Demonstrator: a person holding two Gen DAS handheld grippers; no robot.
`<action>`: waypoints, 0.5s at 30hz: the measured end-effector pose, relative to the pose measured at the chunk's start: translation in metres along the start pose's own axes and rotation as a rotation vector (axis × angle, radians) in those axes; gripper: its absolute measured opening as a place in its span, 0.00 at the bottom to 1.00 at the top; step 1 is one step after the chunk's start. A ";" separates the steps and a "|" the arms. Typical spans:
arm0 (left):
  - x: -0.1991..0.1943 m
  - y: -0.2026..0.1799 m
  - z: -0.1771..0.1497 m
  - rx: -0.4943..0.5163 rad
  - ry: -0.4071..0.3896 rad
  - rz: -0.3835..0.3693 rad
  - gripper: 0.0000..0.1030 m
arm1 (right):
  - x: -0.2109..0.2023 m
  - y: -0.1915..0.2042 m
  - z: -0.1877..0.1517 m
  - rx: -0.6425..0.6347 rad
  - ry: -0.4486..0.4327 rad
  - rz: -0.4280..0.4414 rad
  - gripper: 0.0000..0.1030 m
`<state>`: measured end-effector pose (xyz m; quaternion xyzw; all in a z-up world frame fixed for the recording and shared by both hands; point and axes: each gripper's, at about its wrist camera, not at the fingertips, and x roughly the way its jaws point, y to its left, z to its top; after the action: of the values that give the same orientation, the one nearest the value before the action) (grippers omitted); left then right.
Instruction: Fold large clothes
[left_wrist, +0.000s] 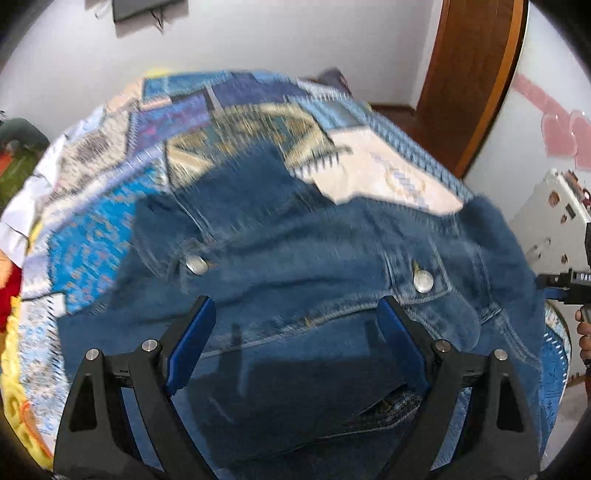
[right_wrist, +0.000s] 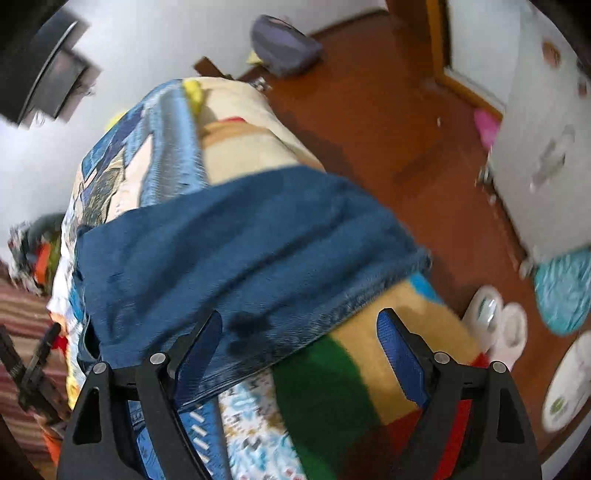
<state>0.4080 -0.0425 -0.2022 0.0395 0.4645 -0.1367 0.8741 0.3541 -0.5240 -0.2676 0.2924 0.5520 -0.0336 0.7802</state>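
A blue denim jacket (left_wrist: 295, 266) with two metal buttons lies spread on a patchwork-covered bed (left_wrist: 110, 221). My left gripper (left_wrist: 297, 314) is open and empty, hovering just above the jacket's near part. In the right wrist view the jacket's frayed edge (right_wrist: 240, 251) drapes over the bed's side. My right gripper (right_wrist: 301, 328) is open and empty, its left finger (right_wrist: 199, 347) over the denim hem, its right finger over the colourful blanket (right_wrist: 332, 387). The right gripper also shows at the far right of the left wrist view (left_wrist: 565, 284).
The bed carries a blue patchwork quilt (right_wrist: 166, 140). A wooden door (left_wrist: 476, 74) stands behind. The red-brown floor (right_wrist: 388, 122) holds white slippers (right_wrist: 495, 321), a purple bag (right_wrist: 284, 44) and a white cabinet (right_wrist: 543, 166). Clothes are piled at the left (left_wrist: 18, 147).
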 end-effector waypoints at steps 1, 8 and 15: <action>0.005 -0.001 -0.003 0.000 0.015 -0.001 0.87 | 0.004 -0.005 0.001 0.028 -0.002 0.021 0.82; 0.025 -0.009 -0.010 0.021 0.063 -0.001 0.87 | 0.022 -0.010 0.017 0.118 -0.043 0.084 0.67; 0.015 -0.005 -0.007 0.015 0.031 0.017 0.87 | 0.006 0.015 0.031 0.067 -0.137 0.066 0.18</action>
<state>0.4092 -0.0492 -0.2181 0.0522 0.4766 -0.1323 0.8676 0.3884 -0.5258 -0.2603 0.3334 0.4861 -0.0465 0.8065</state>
